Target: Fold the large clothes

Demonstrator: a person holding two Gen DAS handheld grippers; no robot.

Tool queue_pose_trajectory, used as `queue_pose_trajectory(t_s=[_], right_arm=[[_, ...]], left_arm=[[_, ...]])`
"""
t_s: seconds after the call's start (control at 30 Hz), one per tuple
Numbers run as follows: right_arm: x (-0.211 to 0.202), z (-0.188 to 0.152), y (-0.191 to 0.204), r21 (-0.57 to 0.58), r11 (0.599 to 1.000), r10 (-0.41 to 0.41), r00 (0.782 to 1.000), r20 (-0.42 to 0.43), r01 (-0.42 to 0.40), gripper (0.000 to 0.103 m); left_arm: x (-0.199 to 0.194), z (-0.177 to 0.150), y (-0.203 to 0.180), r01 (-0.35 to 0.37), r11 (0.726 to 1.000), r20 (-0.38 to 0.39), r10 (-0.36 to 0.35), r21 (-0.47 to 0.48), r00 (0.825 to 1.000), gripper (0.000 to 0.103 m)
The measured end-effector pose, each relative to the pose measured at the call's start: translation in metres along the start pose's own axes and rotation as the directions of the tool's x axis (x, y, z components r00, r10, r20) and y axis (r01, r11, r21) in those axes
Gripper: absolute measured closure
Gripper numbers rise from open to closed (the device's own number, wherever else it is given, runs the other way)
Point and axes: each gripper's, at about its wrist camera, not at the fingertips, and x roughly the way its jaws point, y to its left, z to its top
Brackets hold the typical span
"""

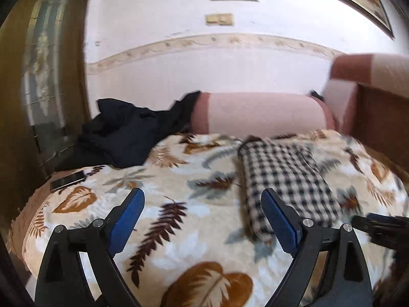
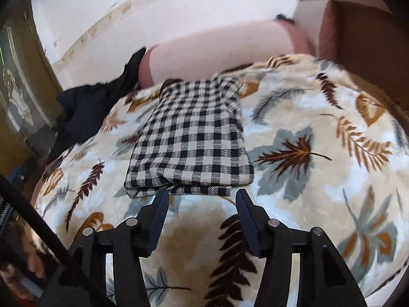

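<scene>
A black-and-cream checked garment [image 2: 194,138] lies folded into a long rectangle on the leaf-patterned blanket [image 2: 319,179]. My right gripper [image 2: 202,193] is open just short of its near edge, with only blanket between the fingers. In the left wrist view the same garment [image 1: 286,179] lies ahead and to the right. My left gripper [image 1: 202,193] is wide open above the bare blanket [image 1: 163,163], left of the garment and holding nothing. The right gripper's black body [image 1: 381,227] shows at that view's right edge.
A crumpled black garment [image 1: 127,133] is heaped at the bed's far left, against a pink bolster [image 1: 260,112] by the wall. A dark flat phone-like object [image 1: 67,179] lies near the left edge. A brown headboard [image 1: 383,117] bounds the right side.
</scene>
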Motion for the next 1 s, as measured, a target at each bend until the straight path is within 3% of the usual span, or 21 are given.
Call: queue_pose_trajectory(t_s=[0.13, 0.27, 0.47, 0.7, 1.0], right_arm=[[0.022, -0.009, 0.0, 0.024, 0.999, -0.033, 0.997, -0.064, 0.035, 0.044], [0.024, -0.013, 0.0, 0.0, 0.996, -0.087, 0.995, -0.051, 0.087, 0.044], [0.034, -0.02, 0.01, -0.028, 0.994, -0.104, 0.992, -0.075, 0.102, 0.044], [0.038, -0.026, 0.024, -0.087, 0.99, -0.116, 0.99, -0.084, 0.109, 0.044], [0.04, -0.028, 0.024, -0.084, 0.989, -0.133, 0.987, -0.094, 0.125, 0.042]], left_arm=[[-0.004, -0.01, -0.008, 0.031, 0.999, -0.009, -0.031, -0.024, 0.999, 0.011], [-0.005, -0.02, -0.021, 0.068, 0.998, -0.039, -0.069, -0.017, 0.997, 0.011], [0.012, -0.039, -0.039, 0.128, 0.991, -0.172, -0.12, 0.035, 0.978, 0.011], [0.03, -0.058, -0.052, 0.122, 0.991, -0.277, -0.105, 0.046, 0.955, 0.011], [0.044, -0.069, -0.05, 0.111, 0.993, -0.337, -0.089, 0.047, 0.937, 0.011]])
